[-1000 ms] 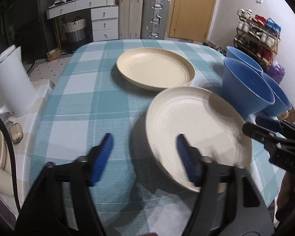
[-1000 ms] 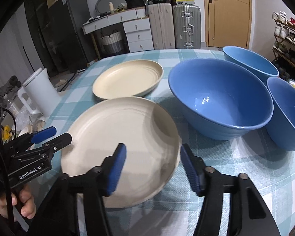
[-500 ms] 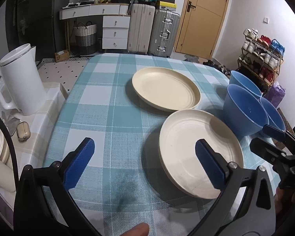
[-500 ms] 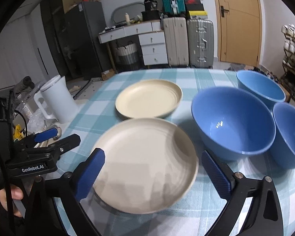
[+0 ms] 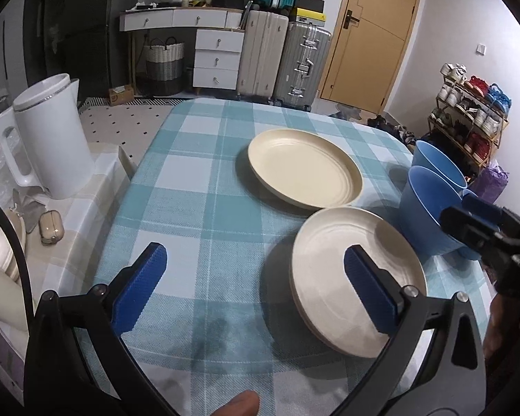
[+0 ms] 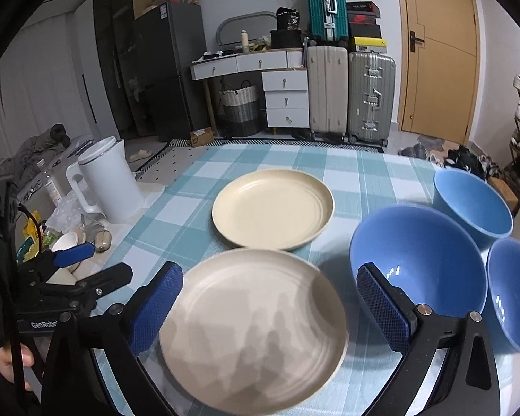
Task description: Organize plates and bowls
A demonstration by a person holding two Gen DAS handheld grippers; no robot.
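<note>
Both tools hang above the checked bench (image 5: 197, 187) with jaws spread wide and nothing between them, having just been opening — the left hand-held gripper (image 5: 256, 291) over bare cloth beside the near cream plate (image 6: 253, 329); the right hand-held gripper (image 6: 270, 305) straddling that plate without touching it; the far cream plate (image 6: 272, 208) lies just beyond; three blue bowls (image 6: 419, 260) cluster at the plates' right; a white kettle (image 5: 48, 135) stands off the bench's left edge.
</note>
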